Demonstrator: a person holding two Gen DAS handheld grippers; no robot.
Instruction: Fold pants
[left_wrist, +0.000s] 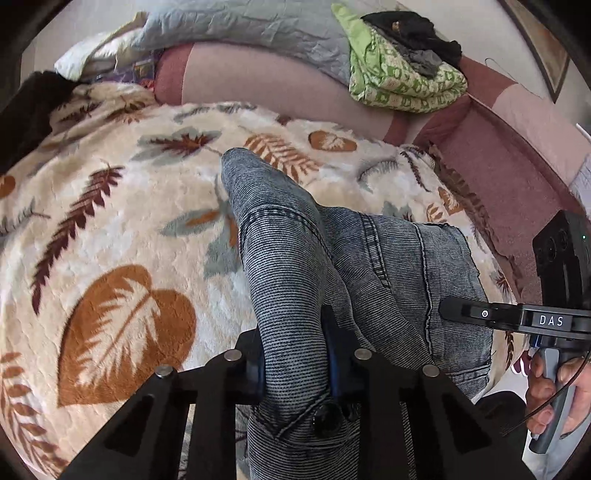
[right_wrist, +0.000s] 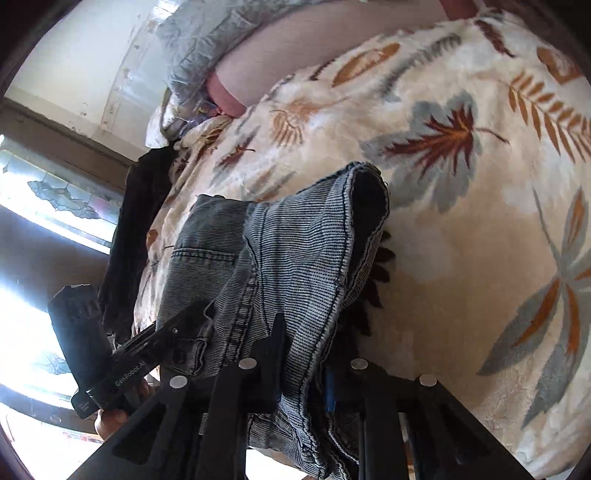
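Observation:
Grey-blue striped denim pants (left_wrist: 291, 251) lie bunched on a cream leaf-print blanket (left_wrist: 110, 206). My left gripper (left_wrist: 295, 354) is shut on a thick fold of the pants near the waistband button, the fabric running forward between the fingers. My right gripper (right_wrist: 306, 369) is shut on another part of the pants (right_wrist: 295, 251), with a hem opening (right_wrist: 369, 199) standing up ahead of it. The right gripper also shows at the right edge of the left wrist view (left_wrist: 458, 310), against the pants. The left gripper shows at the lower left of the right wrist view (right_wrist: 173, 332).
The blanket (right_wrist: 461, 221) covers a bed or sofa. A pink cushion back (left_wrist: 258, 77), a grey pillow (left_wrist: 251, 26), a green patterned cloth (left_wrist: 399, 81) and dark clothes (left_wrist: 410, 29) lie behind. A window (right_wrist: 44, 192) is at the left.

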